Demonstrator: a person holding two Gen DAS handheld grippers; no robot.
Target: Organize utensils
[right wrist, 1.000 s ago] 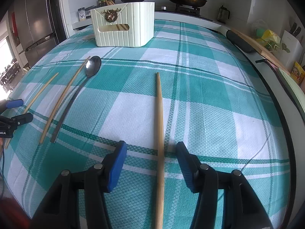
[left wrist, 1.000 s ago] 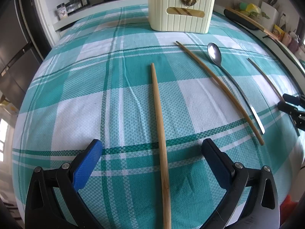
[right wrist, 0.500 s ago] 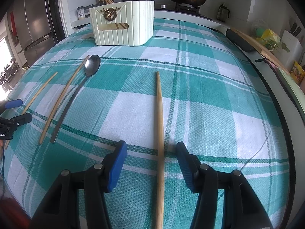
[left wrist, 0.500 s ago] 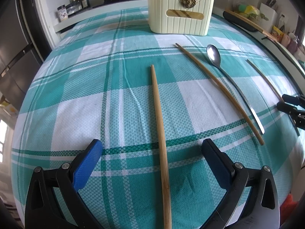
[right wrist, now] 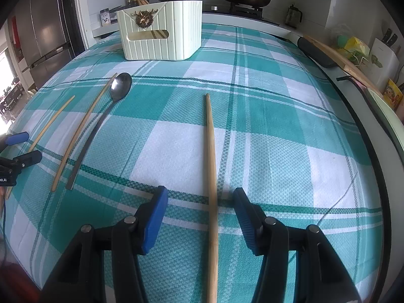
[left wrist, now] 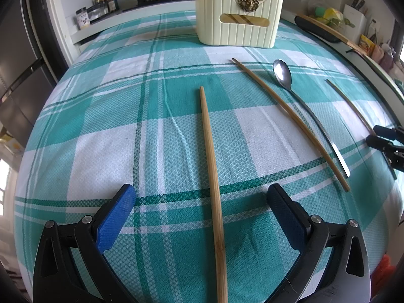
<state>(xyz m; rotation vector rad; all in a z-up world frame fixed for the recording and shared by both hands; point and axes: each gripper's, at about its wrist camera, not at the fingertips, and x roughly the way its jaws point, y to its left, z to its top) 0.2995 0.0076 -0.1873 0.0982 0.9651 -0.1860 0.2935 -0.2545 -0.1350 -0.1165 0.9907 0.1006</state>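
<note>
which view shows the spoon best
The left wrist view: the spoon lies whole and unblocked on the checked cloth, bowl toward the cream caddy, handle end plain. The right wrist view also has it whole, but off at the left edge, handle dark and foreshortened beside a chopstick.

Two pairs of tongs, both tilted steeply down over the near edge of the bench. Left tongs (left wrist: 202, 209) spread wide, blue pads far apart, nothing pressed between them, black arms splaying out to either side. Right tongs (right wrist: 200, 214) spread about halfway, blue pads (right wrist: 154, 217) facing each other across a gap, gripping nothing. Seen from the left wrist view, right tongs (left wrist: 388, 144) at the right edge of the bench; seen from the right wrist view, left tongs (right wrist: 17, 149) at the left edge. Set side by side, well apart, both low near the cloth.
</note>
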